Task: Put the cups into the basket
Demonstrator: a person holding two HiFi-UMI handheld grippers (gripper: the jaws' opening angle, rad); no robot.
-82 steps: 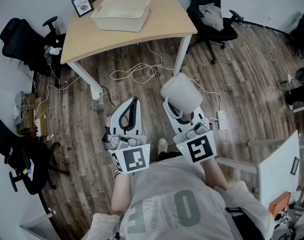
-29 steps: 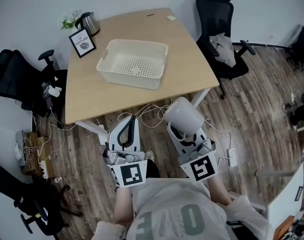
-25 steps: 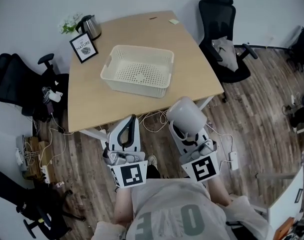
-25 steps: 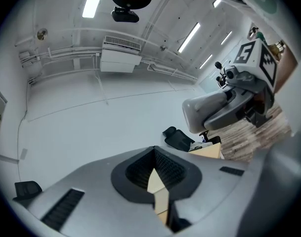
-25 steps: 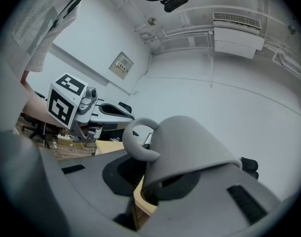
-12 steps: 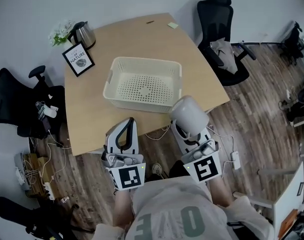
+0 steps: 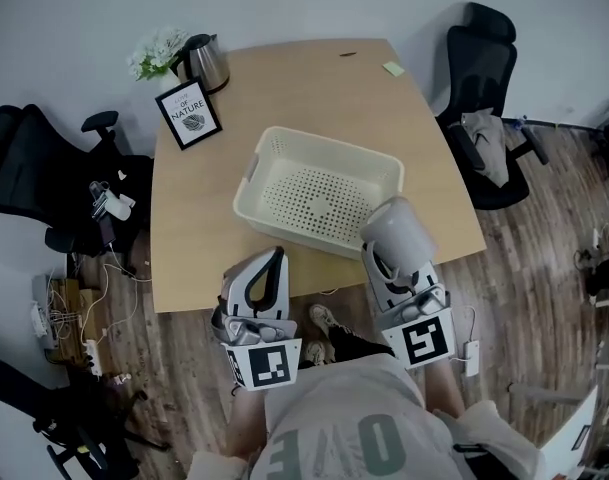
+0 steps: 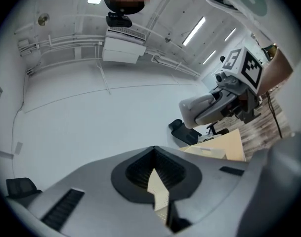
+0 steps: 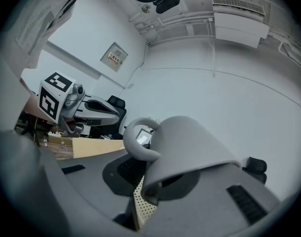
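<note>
A cream perforated basket (image 7: 319, 190) stands empty in the middle of the wooden table (image 7: 194, 238). My right gripper (image 7: 389, 263) is shut on the rim of a pale grey cup (image 7: 396, 230) with a handle, held bottom-up. In the head view the cup overlaps the basket's near right corner. The right gripper view shows the cup (image 9: 190, 152) lying across the right gripper (image 9: 149, 184), with basket mesh under it. My left gripper (image 7: 274, 258) hovers at the table's near edge, left of the cup. It is shut and empty, the left gripper (image 8: 153, 149) tips meeting.
A framed picture (image 7: 189, 114), a kettle (image 7: 206, 60) and a small plant (image 7: 156, 53) stand at the table's far left. A sticky note (image 7: 393, 68) lies far right. Black office chairs (image 7: 487, 98) (image 7: 39, 168) flank the table. Cables (image 7: 79, 318) lie on the floor.
The person has walked up to the table. Both grippers, earlier over the floor, now reach the table's near edge, and the held cup has arrived at the basket's near right corner.
</note>
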